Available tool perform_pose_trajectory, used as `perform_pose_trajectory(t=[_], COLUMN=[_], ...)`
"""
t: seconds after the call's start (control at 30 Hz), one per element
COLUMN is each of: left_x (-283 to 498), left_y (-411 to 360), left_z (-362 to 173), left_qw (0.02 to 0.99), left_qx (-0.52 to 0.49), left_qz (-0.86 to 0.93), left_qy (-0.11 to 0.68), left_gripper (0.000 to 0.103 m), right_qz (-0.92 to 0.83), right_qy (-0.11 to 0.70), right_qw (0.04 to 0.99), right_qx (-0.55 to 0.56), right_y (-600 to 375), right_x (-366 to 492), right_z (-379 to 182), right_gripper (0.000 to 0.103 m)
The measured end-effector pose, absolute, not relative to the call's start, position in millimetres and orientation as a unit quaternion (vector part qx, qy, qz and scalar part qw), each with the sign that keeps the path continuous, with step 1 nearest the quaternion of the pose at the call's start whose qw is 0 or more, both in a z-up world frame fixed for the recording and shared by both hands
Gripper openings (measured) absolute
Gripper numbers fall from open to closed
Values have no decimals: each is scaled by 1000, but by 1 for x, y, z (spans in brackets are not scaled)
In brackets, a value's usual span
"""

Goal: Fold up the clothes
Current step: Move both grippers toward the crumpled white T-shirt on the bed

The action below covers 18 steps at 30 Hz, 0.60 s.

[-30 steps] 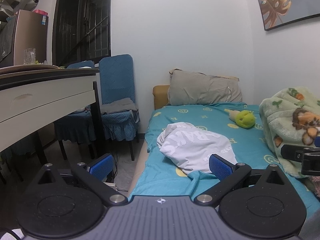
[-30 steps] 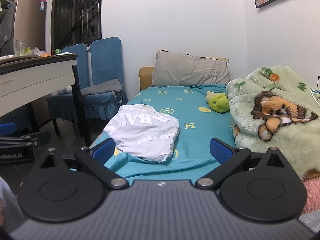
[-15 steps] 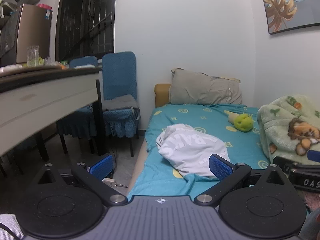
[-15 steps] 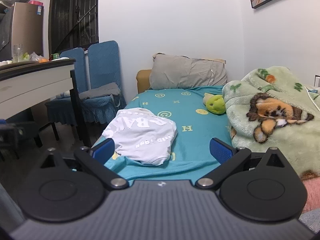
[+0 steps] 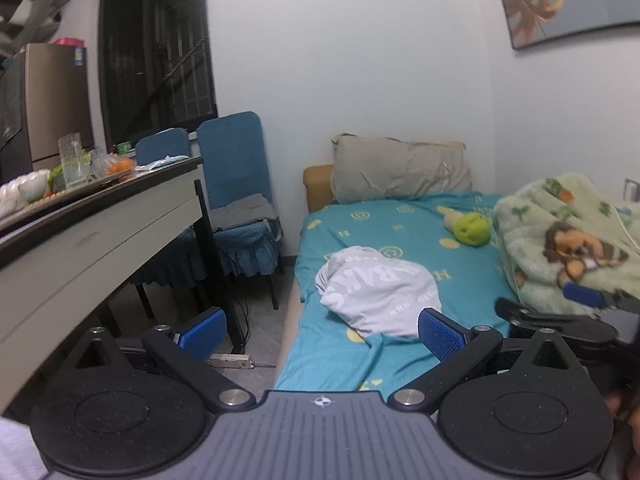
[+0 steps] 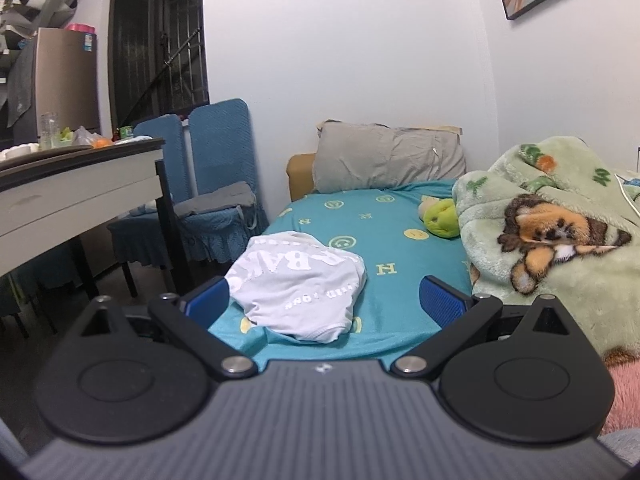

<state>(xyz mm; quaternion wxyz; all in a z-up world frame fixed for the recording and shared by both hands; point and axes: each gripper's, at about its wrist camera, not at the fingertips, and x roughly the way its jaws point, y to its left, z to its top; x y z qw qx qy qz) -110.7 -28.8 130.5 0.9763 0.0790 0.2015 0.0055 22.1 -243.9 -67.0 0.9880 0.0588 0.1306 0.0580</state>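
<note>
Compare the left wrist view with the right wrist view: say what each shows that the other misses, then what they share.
Only the left wrist view shows the right gripper, entering from the right edge, and a white power strip on the floor.

Only the right wrist view shows a pink fluffy fabric at the lower right.

Both show the crumpled white shirt lying on the teal bed sheet, the green plush toy, the grey pillow, and open, empty jaws on the viewing gripper.
</note>
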Motion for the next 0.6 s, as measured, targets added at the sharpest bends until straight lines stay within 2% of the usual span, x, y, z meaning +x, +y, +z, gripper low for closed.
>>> perform_pose_trajectory(t=[0.3, 0.6], left_x=[-133, -126], left_y=[-29, -34], left_z=[187, 194], left_qw=[981, 980], left_qx=[43, 9], left_qz=[1, -8], left_qy=[192, 199], left_gripper=[103, 103], right_qz=[53, 17], right_qy=[134, 108], right_qw=[986, 987], right_qx=[84, 121], right_y=[-257, -269], right_x=[20, 10], right_z=[-68, -33], right_gripper=[103, 103])
